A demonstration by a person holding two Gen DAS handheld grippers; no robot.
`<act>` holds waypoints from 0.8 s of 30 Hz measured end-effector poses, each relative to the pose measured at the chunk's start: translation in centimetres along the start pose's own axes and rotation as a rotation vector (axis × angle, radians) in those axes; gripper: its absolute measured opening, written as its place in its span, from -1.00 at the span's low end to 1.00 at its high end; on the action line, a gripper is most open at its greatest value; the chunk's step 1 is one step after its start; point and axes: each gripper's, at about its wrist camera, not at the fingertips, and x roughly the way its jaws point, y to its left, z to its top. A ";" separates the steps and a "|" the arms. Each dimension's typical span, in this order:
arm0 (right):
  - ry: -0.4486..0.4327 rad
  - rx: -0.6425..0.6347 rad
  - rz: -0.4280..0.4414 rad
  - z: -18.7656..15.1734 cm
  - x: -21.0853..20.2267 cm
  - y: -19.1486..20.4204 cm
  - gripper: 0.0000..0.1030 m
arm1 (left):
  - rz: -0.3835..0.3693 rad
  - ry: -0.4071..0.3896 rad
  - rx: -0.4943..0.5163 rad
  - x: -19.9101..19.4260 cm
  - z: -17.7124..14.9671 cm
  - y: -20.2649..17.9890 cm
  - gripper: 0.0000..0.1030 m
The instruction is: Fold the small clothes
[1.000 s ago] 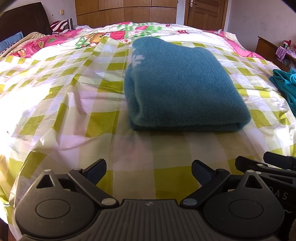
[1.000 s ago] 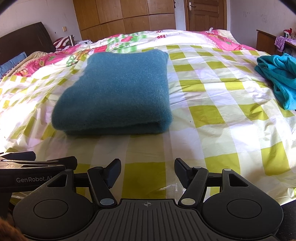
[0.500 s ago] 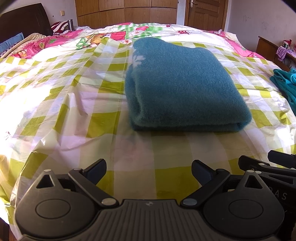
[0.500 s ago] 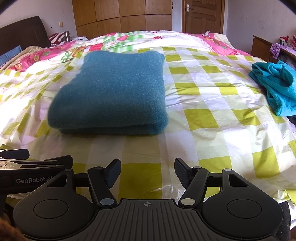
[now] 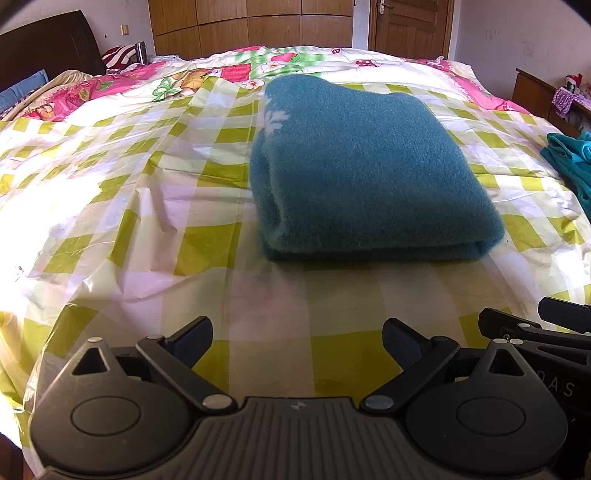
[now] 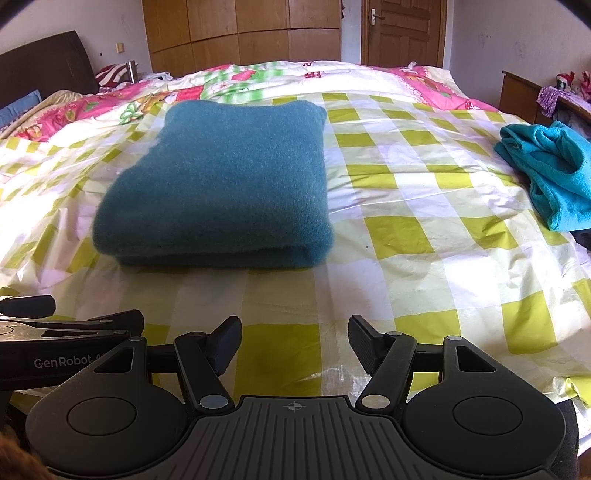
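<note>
A folded teal garment lies flat on the checked sheet, a yellow-green & white plastic cover spread over the bed. It's a thick fuzzy rectangle w/ the folded edge facing the cameras; a small pale pattern shows at its far left corner in the left wrist view. In the right wrist view the same garment sits left of centre.

Left gripper: jaws wide apart, nothing btwn them, hanging over bare sheet short of the garment's near edge, not touching it. Right gripper: jaws also apart, nothing btwn them, over the sheet nearer than the garment & a bit to its right. The 2 grippers are side by side; each shows at the edge of the other's view.

A 2nd, brighter turquoise cloth lies crumpled at the right edge of the bed, well apart from the folded one; only its edge shows in the left view.

Beyond the sheet: a pink & floral quilt, dark headboard at far left, wooden wardrobe & door at the back wall.
</note>
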 end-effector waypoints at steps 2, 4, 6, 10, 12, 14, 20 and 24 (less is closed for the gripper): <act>0.000 -0.001 0.000 0.0 0.0 0.0 0.25 | 0.001 -0.001 0.001 0.0 0.0 0.0 1.00; 0.000 0.000 0.000 0.0 0.0 0.0 0.25 | 0.004 -0.004 0.002 -0.1 0.0 0.0 1.00; 0.000 0.000 0.001 0.0 0.0 0.0 0.25 | 0.006 -0.005 0.004 -0.1 0.0 -0.1 1.00; 0.001 -0.001 0.000 0.0 0.1 -0.1 0.25 | 0.009 -0.002 0.008 0.0 0.0 -0.1 1.00; 0.001 -0.001 0.000 0.0 0.1 -0.1 0.25 | 0.013 -0.001 0.010 0.0 -0.1 -0.2 1.00; 0.002 0.000 0.000 0.0 0.1 0.0 0.25 | 0.017 0.001 0.013 0.0 0.0 -0.2 1.00; -0.001 -0.001 0.004 -0.1 0.1 0.0 0.25 | 0.043 0.011 0.028 0.3 0.0 -0.4 1.00; -0.009 -0.011 0.009 -0.2 0.1 0.1 0.26 | 0.031 -0.002 0.034 0.1 -0.1 -0.5 1.00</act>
